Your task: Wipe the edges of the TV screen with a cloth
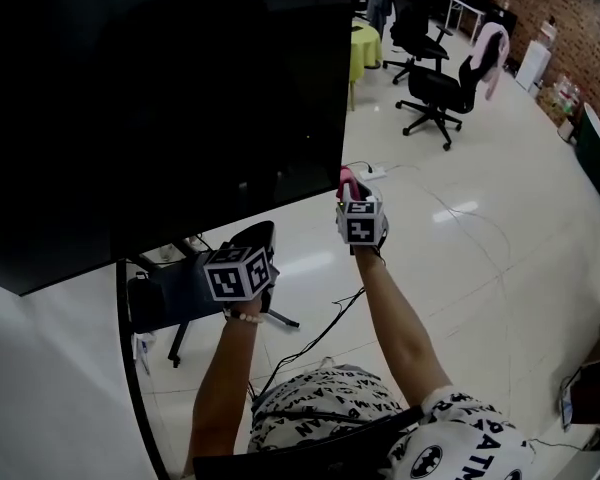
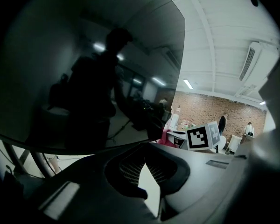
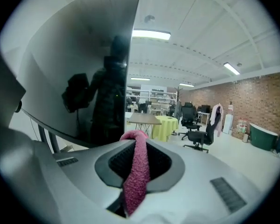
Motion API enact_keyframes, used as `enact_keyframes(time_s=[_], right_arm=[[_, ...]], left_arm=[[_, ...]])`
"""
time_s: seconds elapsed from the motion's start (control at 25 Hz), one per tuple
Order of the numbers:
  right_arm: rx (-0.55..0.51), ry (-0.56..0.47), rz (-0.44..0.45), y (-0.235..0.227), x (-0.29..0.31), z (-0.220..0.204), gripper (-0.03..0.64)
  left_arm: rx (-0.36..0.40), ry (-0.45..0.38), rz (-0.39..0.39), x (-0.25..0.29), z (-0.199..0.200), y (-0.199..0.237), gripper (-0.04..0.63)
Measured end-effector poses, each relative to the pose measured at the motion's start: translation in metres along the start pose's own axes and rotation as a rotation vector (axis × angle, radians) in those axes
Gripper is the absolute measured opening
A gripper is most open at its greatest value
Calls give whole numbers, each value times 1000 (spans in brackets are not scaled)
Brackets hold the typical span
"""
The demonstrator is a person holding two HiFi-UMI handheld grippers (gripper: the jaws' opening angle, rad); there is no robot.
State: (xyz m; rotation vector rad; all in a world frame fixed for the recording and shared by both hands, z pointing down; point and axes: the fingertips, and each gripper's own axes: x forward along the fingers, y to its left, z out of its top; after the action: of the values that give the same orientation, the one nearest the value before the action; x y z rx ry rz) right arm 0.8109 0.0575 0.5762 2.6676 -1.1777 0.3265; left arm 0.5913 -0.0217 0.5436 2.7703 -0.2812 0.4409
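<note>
The big black TV screen fills the upper left of the head view. Its right edge runs down to a lower corner near my right gripper. That gripper is shut on a pink cloth, which pokes up right by the corner. In the right gripper view the pink cloth hangs between the jaws of my right gripper, with the TV screen to the left. My left gripper sits just under the screen's bottom edge. In its own view the left gripper is shut and holds nothing, below the TV screen.
The curved black TV stand drops to the floor at the left. A cable and a power strip lie on the white floor. Further back stand office chairs and a yellow-covered table. A person's legs are below.
</note>
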Motion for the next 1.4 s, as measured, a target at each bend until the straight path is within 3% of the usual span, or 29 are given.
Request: enact_keyframes(time_s=[0.16,0.36,0.88,1.4], right_arm=[[-36,-129,-7,-3,-23,48,57],[-116,-262,-32,-5,-54,116,57],[-291,-519,-51,-17,-110,290,55],[-398,-719,-99,-30,-171,452,55]], left_arm=[[32,4,-33,4,7,-17,6],[108,-29,-89,0,45,-46,6],[252,-212,-153,-17,185,-111,6],[396,-326,-167,-50,314,-172,6]])
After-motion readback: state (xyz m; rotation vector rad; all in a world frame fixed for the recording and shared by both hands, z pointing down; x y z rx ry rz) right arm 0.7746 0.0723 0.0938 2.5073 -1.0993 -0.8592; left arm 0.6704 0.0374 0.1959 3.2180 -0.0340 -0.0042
